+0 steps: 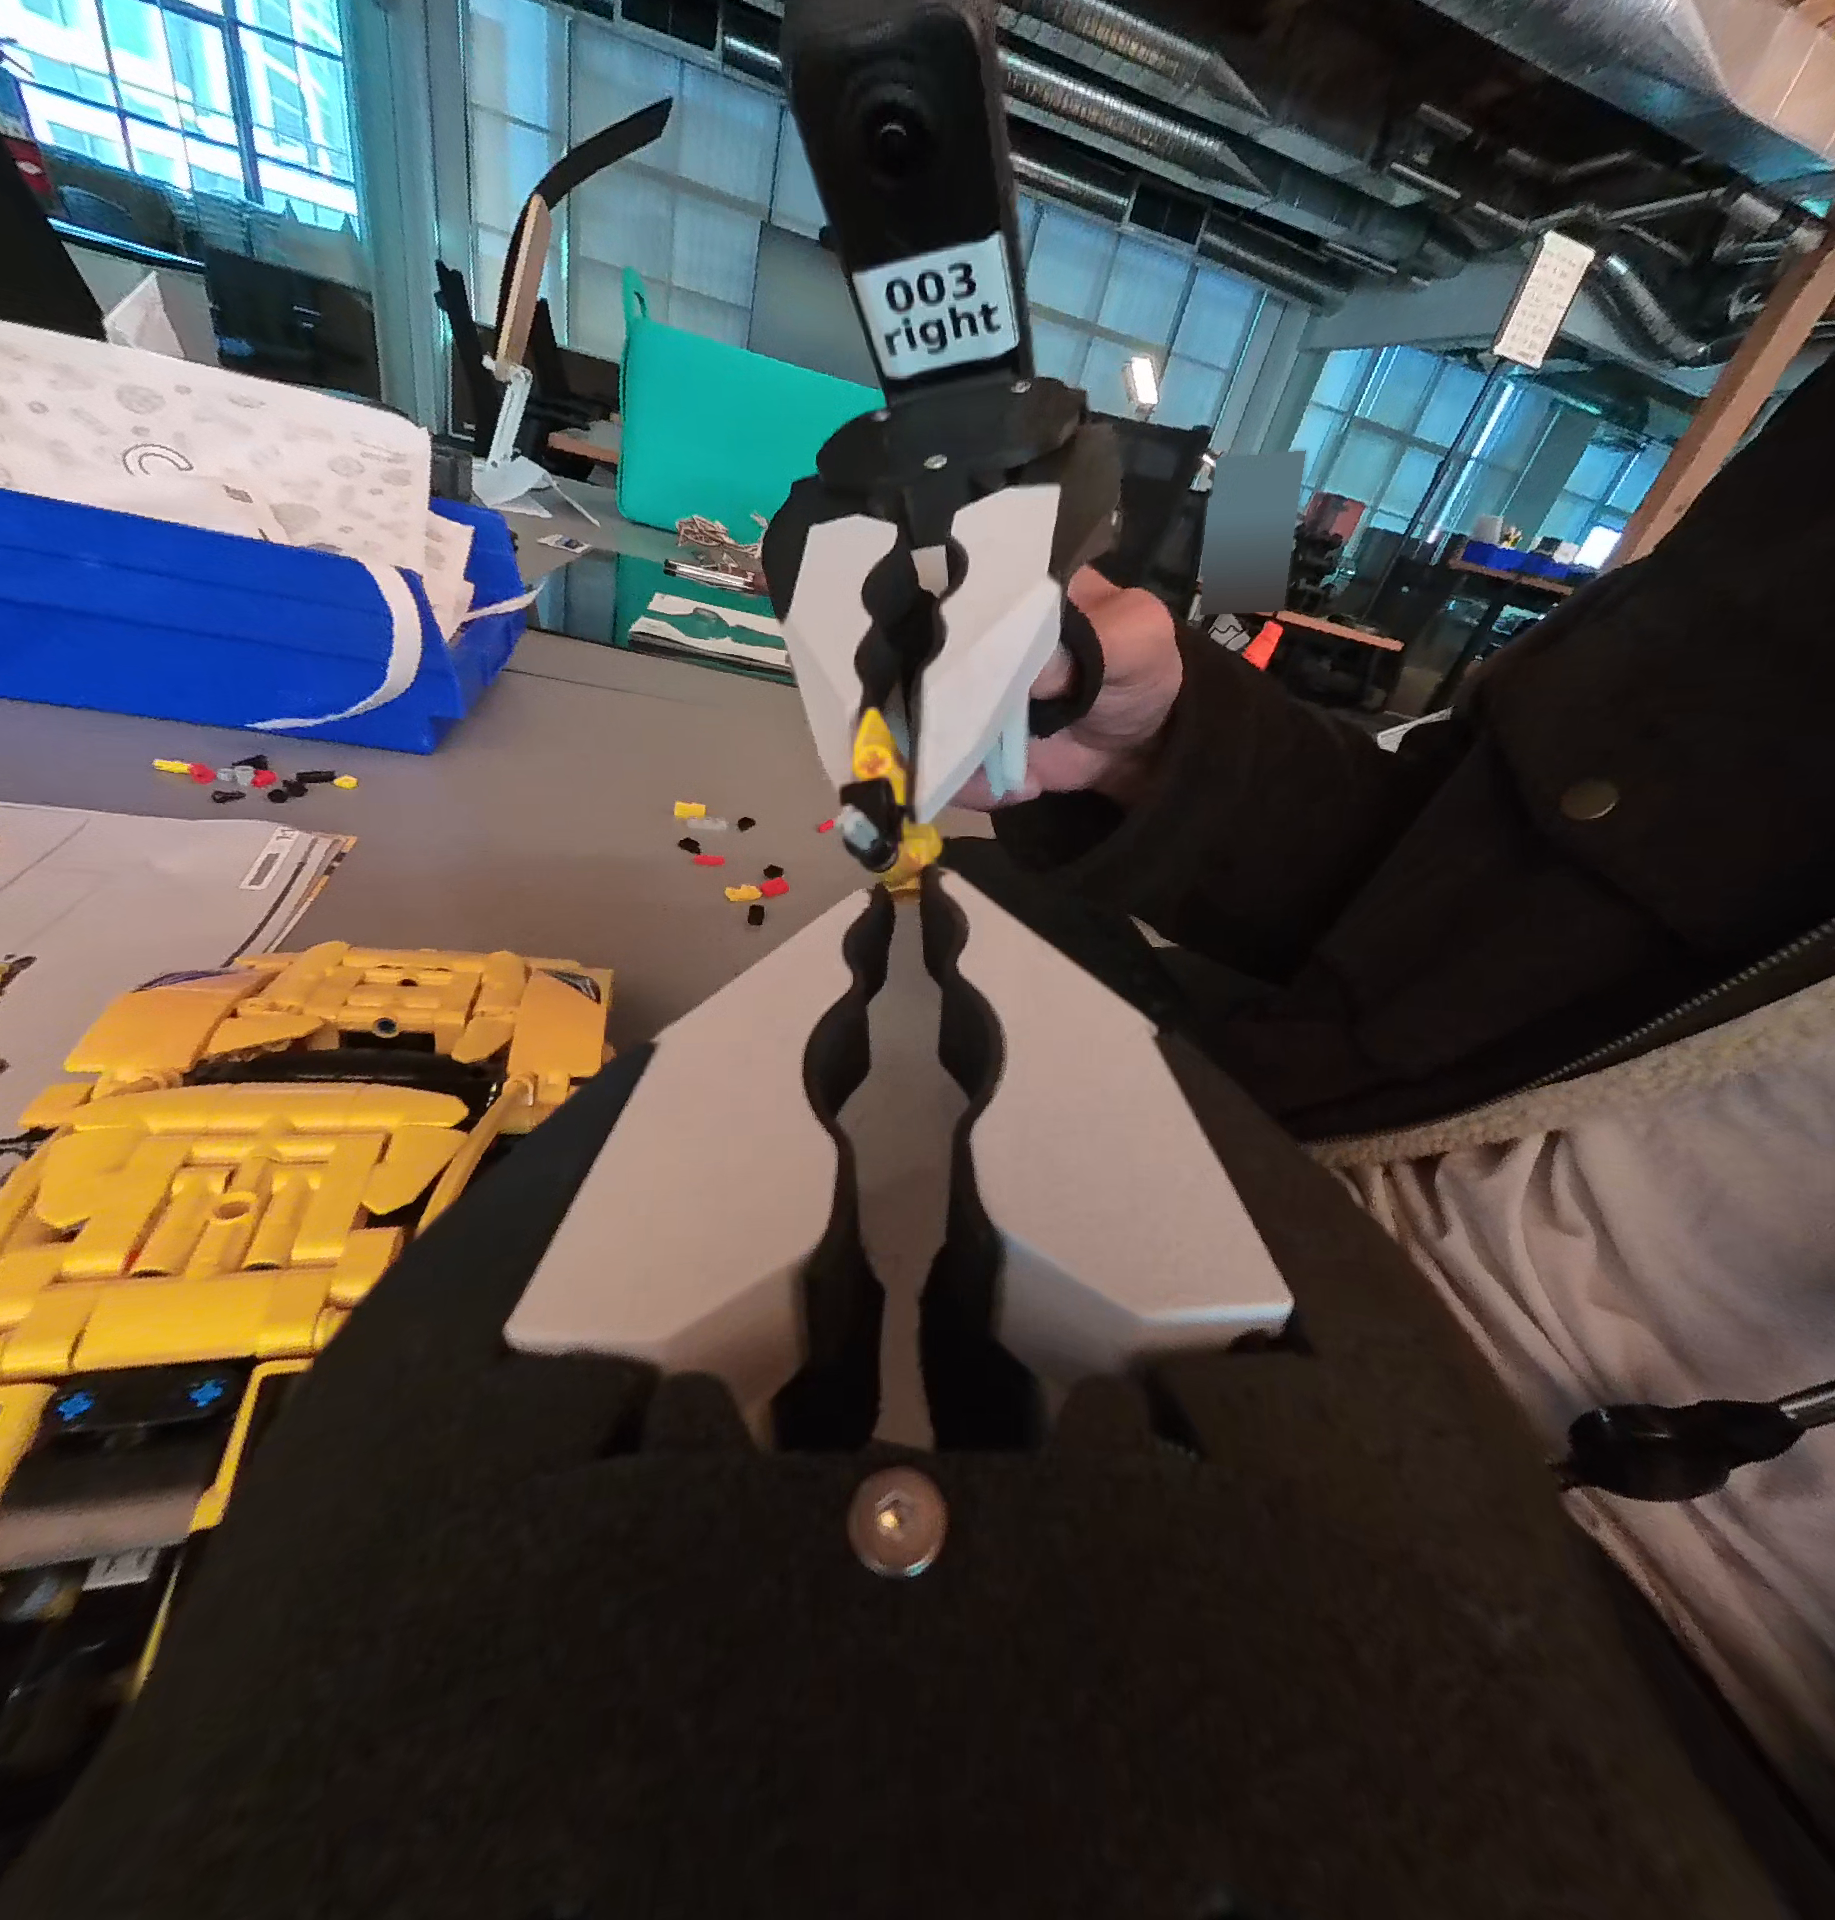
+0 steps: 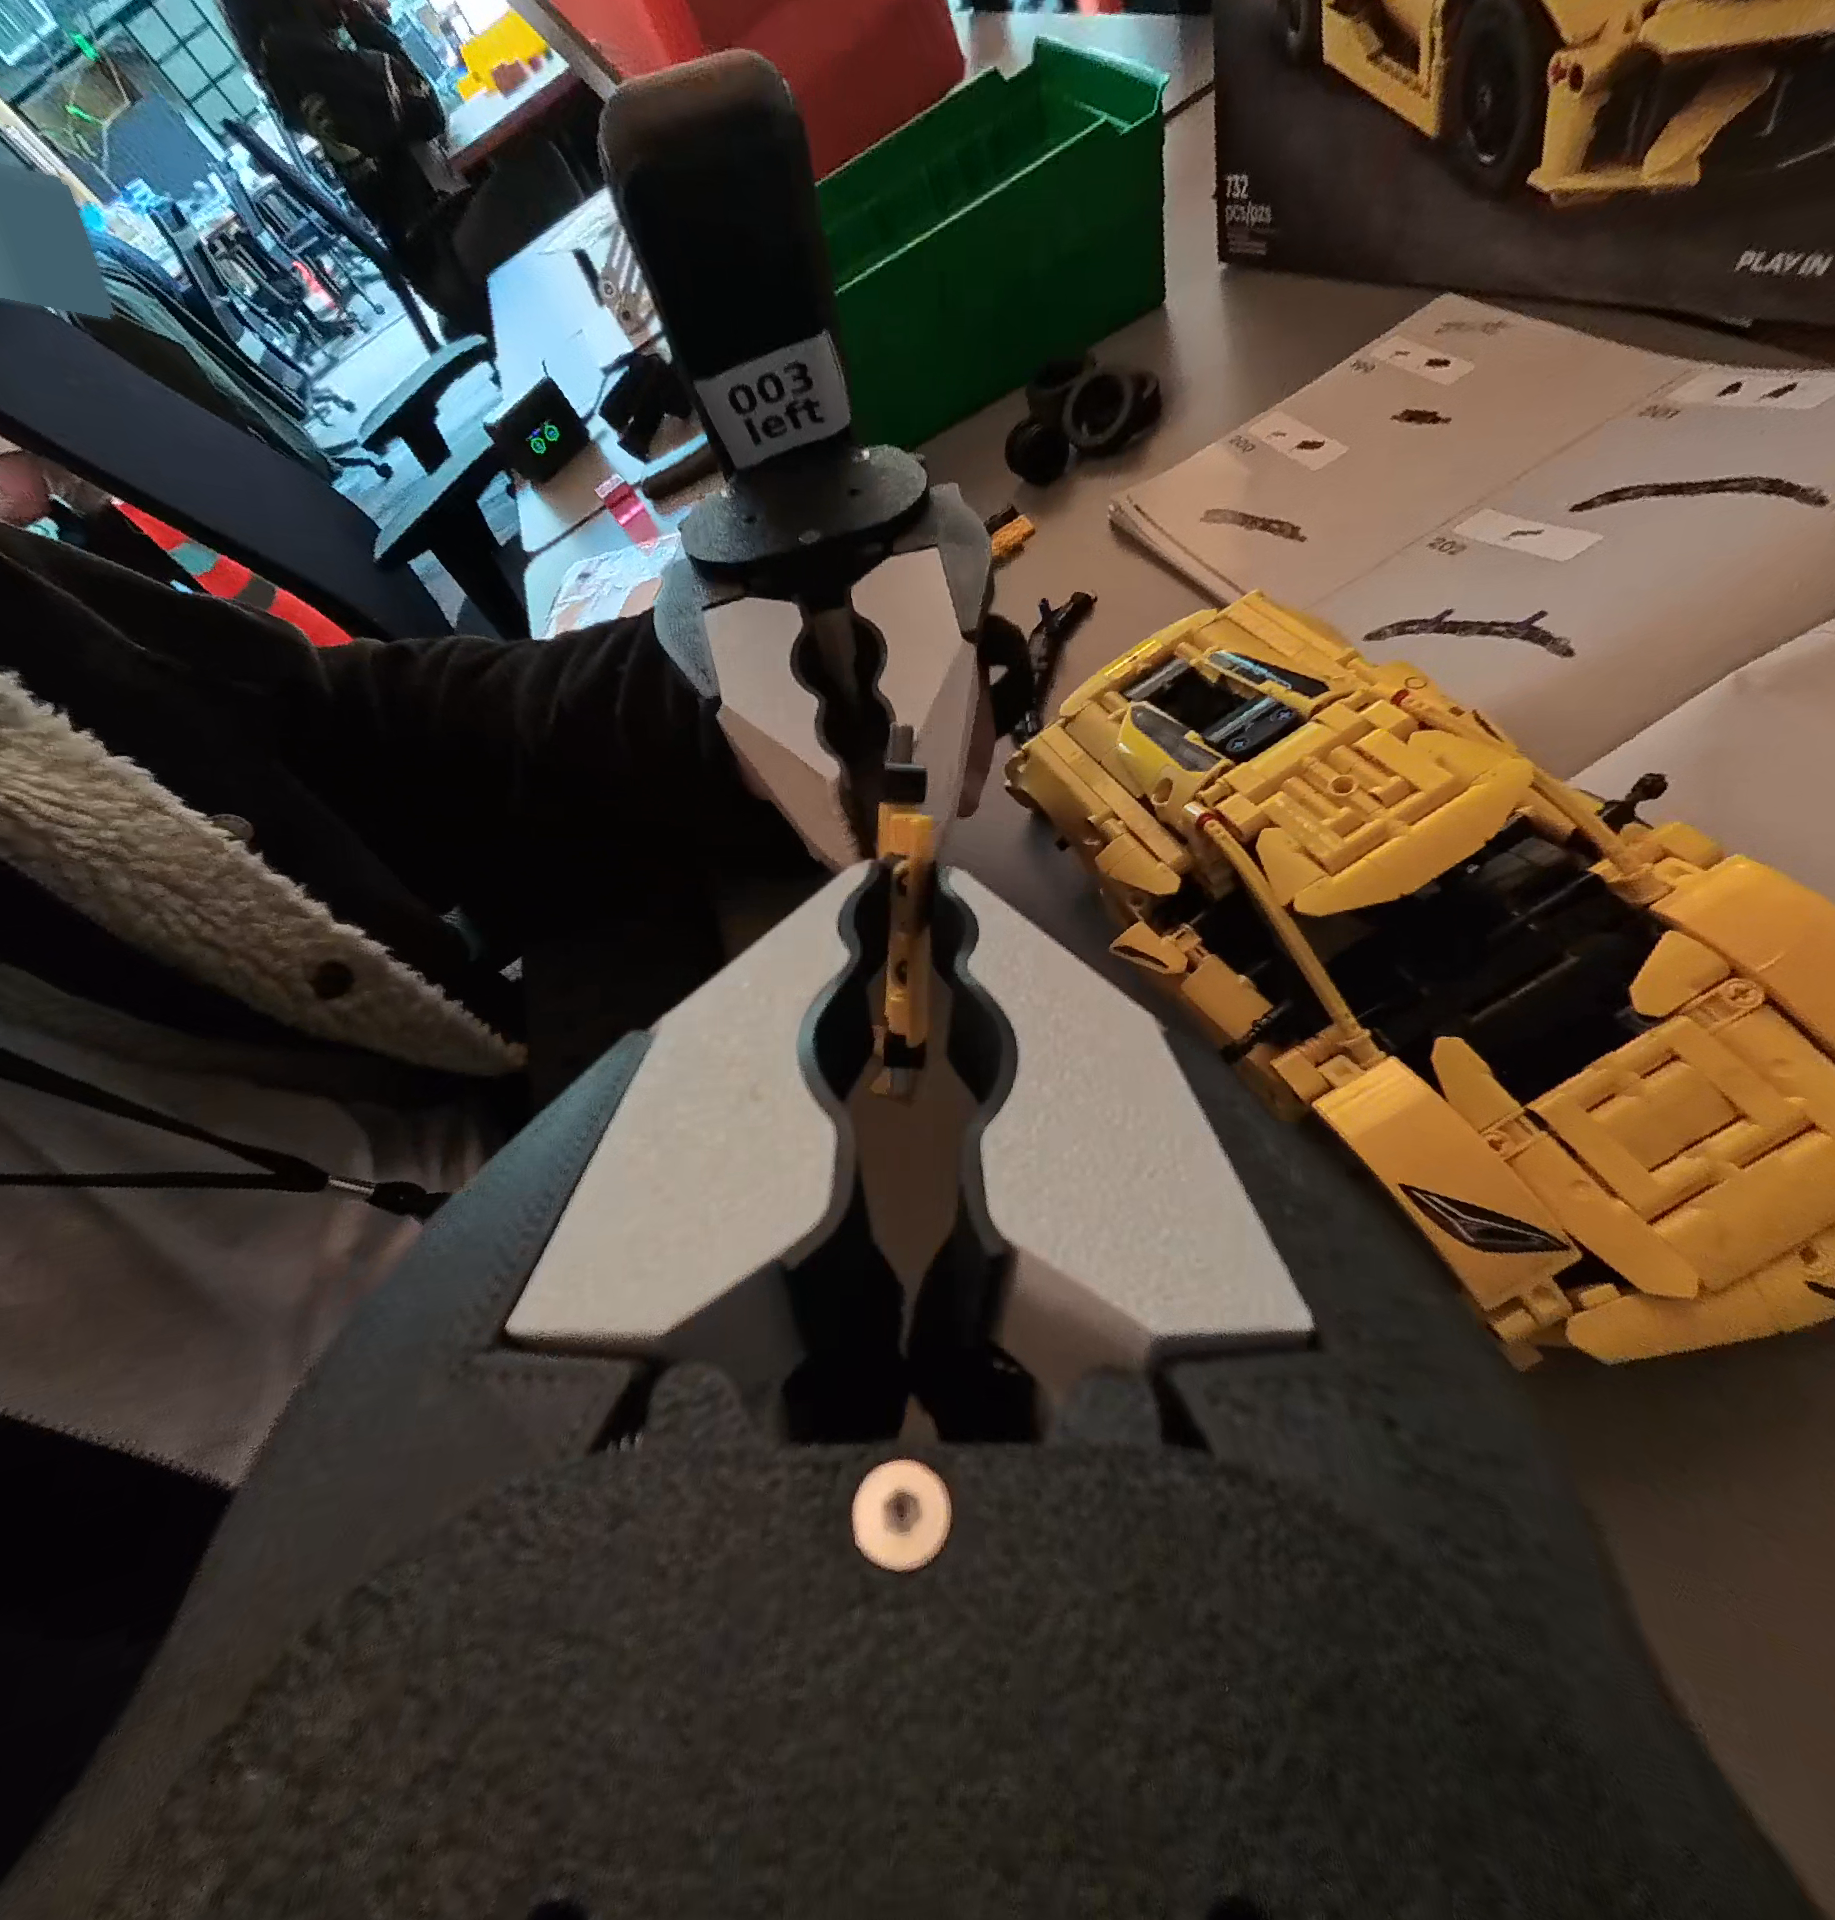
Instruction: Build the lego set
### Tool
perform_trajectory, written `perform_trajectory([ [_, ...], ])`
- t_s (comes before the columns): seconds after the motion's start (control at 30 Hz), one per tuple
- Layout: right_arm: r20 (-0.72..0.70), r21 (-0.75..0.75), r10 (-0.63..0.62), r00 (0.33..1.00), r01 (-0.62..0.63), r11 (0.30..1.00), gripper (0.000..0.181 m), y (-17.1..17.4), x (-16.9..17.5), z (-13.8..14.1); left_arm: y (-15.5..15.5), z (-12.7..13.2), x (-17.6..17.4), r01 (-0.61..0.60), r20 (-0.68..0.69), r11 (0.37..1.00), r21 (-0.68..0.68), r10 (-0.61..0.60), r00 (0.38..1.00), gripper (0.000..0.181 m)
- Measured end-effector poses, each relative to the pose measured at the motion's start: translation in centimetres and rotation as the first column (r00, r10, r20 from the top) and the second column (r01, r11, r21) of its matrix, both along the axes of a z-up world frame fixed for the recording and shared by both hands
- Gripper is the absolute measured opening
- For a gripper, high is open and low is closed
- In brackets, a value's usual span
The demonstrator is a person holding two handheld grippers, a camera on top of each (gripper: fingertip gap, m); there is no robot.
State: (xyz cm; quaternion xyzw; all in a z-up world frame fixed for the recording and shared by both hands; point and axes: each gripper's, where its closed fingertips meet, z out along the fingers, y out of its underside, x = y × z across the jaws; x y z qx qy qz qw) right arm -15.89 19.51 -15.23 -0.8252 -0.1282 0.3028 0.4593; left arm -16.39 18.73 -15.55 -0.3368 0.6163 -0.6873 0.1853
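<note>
While both grippers meet tip to tip above the table, we hold one small piece between them.
Grip: our left gripper [image 1: 900, 902] is pinched on the lower end of a yellow-and-black sub-assembly [image 1: 882, 800]; our right gripper [image 2: 900, 883] is clamped along its yellow bar.
Car: the yellow lego car [image 2: 1412, 935] sits on the table just beside us, untouched.
Risk: we judge the piece could twist or pop free if the two grips pull off-axis, since each holds only a thin edge; a drop could land it among the loose bricks [image 1: 731, 852].
Surface: grey table [image 1: 580, 748], open instruction booklet [image 2: 1515, 499], set box [image 2: 1515, 156], spare black tyres [image 2: 1089, 410].
Room: blue bin [image 1: 196, 623], green bin [image 2: 996, 229], big windows, workshop clutter.
</note>
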Motion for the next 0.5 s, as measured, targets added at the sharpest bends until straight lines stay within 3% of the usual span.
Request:
perform_trajectory([
  [0.23, 0.054, -0.005, -0.005, 0.999, 0.005, 1.000, 0.008, 0.2, 0.1, -0.5, -0.1, -0.3, 0.0, 0.010, -0.013, 1.000, 0.003, -0.010, 1.000, 0.005],
  [0.3, 0.011, 0.009, 0.000, 1.000, 0.000, 1.000, 0.008, 0.0, 0.3, 0.4, 0.0, -0.3, 0.0, 0.006, -0.015, 1.000, -0.004, -0.006, 1.000, 0.005],
  [0.5, 0.017, -0.023, 0.024, 1.000, -0.023, 0.999, 0.008, 0.1, -0.3, -0.5, -0.2, -0.5, 0.0, 0.017, -0.025, 1.000, -0.002, -0.017, 1.000, 0.005],
])
